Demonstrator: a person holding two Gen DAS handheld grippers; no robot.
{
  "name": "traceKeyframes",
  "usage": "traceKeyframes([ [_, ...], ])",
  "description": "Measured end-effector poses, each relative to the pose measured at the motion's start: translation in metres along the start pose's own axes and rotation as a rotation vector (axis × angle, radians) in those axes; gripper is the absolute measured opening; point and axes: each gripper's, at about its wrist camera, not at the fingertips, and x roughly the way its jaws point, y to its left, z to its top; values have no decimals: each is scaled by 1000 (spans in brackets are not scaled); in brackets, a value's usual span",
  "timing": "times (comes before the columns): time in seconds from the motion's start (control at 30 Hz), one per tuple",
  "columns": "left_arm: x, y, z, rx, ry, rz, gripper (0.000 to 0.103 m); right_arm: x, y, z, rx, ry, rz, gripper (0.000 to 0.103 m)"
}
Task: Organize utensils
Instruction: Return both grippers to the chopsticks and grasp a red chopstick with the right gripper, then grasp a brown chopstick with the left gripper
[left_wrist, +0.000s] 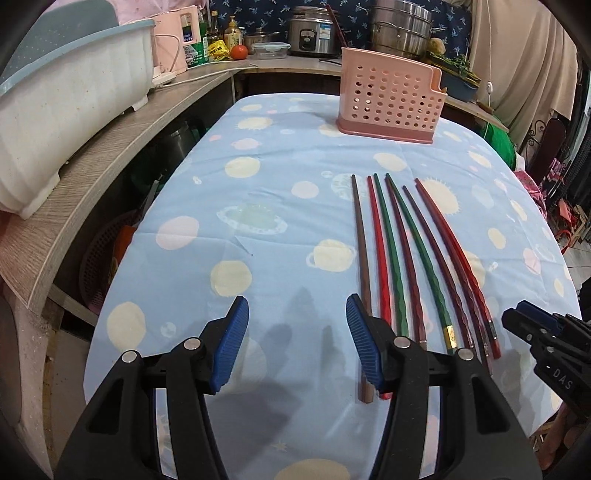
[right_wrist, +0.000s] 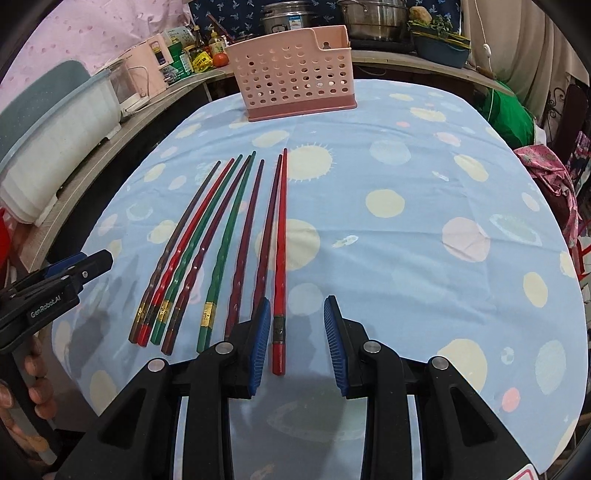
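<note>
Several chopsticks (left_wrist: 406, 258) in brown, red, green and maroon lie side by side on the blue spotted cloth, tips toward a pink perforated holder (left_wrist: 391, 99) at the far end. My left gripper (left_wrist: 296, 299) is open over bare cloth just left of the row, its right finger (left_wrist: 364, 343) overlapping the brown chopstick (left_wrist: 360, 240). In the right wrist view my right gripper (right_wrist: 297, 300) is open at the right end of the row (right_wrist: 221, 240). The butt of the rightmost red chopstick (right_wrist: 279, 258) shows between its fingers, untouched by the pads. The holder (right_wrist: 295, 81) stands beyond.
A white dish rack (left_wrist: 66, 110) sits on a wooden shelf (left_wrist: 85, 192) along the table's left. A rice cooker (left_wrist: 310, 33), steel pots (left_wrist: 402, 26), bottles and a tomato stand behind. Green cloth (right_wrist: 509, 114) lies at the right. A hand (right_wrist: 37, 391) shows bottom left.
</note>
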Motion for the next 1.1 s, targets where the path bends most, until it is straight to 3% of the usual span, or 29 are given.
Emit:
traceKeyframes([
  [0.57, 1, -12, -15, 27, 26, -25, 52, 12, 7, -15, -39, 33, -20, 7],
  [1.1, 10, -23, -27, 52, 70, -45, 52, 8, -4, -19, -4, 25, -27, 7],
])
